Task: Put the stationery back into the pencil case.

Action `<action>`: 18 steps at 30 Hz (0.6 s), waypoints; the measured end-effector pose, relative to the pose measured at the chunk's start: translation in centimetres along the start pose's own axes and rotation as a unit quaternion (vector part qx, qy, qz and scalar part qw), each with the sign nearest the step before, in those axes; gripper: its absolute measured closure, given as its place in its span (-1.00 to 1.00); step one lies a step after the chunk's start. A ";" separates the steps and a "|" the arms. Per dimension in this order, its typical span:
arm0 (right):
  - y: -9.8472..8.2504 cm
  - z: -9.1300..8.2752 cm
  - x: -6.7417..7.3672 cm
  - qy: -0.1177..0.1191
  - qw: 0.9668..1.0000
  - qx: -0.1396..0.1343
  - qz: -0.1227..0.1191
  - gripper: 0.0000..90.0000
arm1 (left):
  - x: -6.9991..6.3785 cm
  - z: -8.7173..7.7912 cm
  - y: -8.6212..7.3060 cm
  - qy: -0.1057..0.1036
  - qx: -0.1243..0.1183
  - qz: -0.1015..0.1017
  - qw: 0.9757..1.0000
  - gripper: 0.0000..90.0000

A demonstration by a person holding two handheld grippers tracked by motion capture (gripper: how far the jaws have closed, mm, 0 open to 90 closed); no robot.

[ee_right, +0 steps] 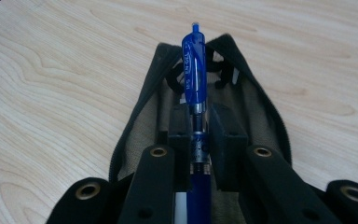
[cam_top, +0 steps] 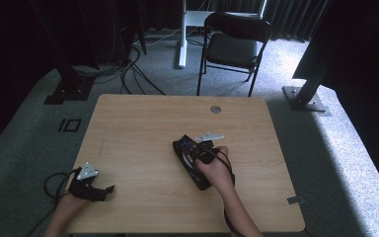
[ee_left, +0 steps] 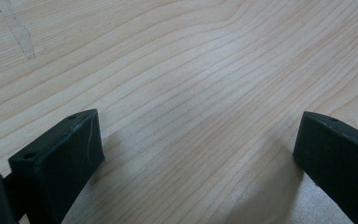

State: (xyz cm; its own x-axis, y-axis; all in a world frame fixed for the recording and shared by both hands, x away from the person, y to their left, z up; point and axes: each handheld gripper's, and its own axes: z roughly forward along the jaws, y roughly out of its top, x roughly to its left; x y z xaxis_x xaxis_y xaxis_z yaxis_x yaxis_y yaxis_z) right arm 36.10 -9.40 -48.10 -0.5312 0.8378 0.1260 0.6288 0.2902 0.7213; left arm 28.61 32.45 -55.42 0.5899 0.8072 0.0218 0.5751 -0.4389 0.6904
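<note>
Tool on our right (ee_right: 198, 128) is clamped narrow on one blue pen (ee_right: 195, 60), its two black jaws pressing the barrel from either side. We count one pen, one pouch and two tools on a single wooden worktop (cam_top: 143, 123).

Our pen has a translucent blue body with white lettering along it, a silvery ring where the jaws meet it, and a small blue tip pointing toward twelve o'clock in the right gripper view. It hangs over the open mouth of a dark fabric pouch (ee_right: 142, 107), whose black zip edges spread out at ten and two o'clock around a tan lining. A pale stick lies beside the barrel low in that view; we cannot tell what it is.

From the high view, the right tool (cam_top: 197, 148) and the pouch (cam_top: 190, 168) sit just right of the worktop's centre. Our left tool (cam_top: 109, 189) rests at about seven o'clock, near the worktop's front left corner, well apart from the pouch. Its jaws stand wide over bare wood (ee_left: 191, 70), with nothing between them.
</note>
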 end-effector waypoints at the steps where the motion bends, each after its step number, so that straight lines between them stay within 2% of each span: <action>1: -0.1 0.2 0.0 -0.006 1.000 0.002 -0.001 0.77 | 0.0 0.0 0.0 0.000 0.000 0.000 1.000 -0.96; 9: -0.6 1.2 0.4 -0.007 1.000 0.028 0.012 0.77 | 0.0 0.0 0.0 0.000 0.000 0.000 1.000 -0.96; 15: -0.7 1.9 0.9 -0.012 0.999 0.047 0.006 0.76 | 0.0 0.0 0.0 0.000 0.000 0.000 1.000 -0.96; 18: -0.6 2.3 1.1 -0.005 0.999 0.054 0.006 0.76 | 0.0 0.0 0.0 0.000 0.000 0.000 1.000 -0.96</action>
State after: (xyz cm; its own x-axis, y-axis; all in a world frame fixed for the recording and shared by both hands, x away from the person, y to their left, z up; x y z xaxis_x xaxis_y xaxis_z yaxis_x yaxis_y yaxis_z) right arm 36.41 -7.63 -49.95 -0.5180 0.8457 0.1281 0.6929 0.3271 0.6425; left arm 28.61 32.45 -55.42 0.5899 0.8072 0.0216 0.5750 -0.4387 0.6905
